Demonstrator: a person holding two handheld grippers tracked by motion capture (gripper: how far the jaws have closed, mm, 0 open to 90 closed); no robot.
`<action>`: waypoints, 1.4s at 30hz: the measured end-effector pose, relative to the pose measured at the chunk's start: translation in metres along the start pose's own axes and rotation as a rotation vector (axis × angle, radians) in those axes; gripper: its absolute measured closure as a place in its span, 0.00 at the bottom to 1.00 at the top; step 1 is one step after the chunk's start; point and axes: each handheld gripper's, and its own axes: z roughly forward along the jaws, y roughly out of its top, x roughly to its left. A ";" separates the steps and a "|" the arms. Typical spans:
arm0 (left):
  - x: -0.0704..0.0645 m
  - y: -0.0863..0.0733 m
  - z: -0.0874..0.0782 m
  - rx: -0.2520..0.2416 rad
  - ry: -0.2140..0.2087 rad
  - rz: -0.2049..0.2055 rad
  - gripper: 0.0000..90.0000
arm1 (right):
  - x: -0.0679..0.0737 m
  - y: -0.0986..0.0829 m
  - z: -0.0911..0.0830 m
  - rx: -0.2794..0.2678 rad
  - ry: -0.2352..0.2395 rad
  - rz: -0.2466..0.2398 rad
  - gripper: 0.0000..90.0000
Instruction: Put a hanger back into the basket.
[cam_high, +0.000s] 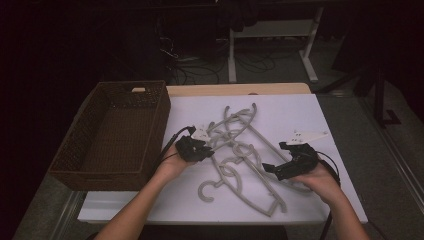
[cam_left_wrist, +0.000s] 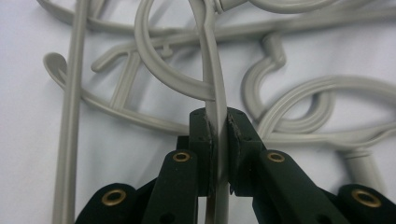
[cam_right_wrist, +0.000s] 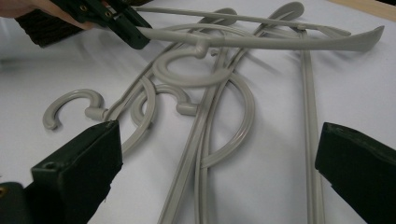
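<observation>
A brown wicker basket (cam_high: 112, 131) sits at the left of the white table (cam_high: 300, 112). Next to it, my left gripper (cam_high: 196, 148) pinches the thin arm of one grey hanger (cam_left_wrist: 215, 100) tight between its jaws. That hanger is part of a tangled pile of grey hangers (cam_high: 240, 155) lying in the middle of the table. My right gripper (cam_right_wrist: 219, 158) hovers over the pile with its jaws wide apart, holding nothing.
</observation>
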 end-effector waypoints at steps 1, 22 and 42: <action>0.000 0.003 -0.004 -0.006 0.002 -0.010 0.92 | 0.000 0.000 -0.001 -0.004 -0.002 0.003 0.01; 0.014 0.054 -0.120 -0.112 0.030 -0.025 0.92 | -0.003 -0.001 -0.005 -0.020 -0.007 0.014 0.01; 0.063 -0.023 -0.217 -0.185 0.175 -0.132 0.92 | -0.004 -0.001 -0.002 -0.010 -0.011 0.023 0.01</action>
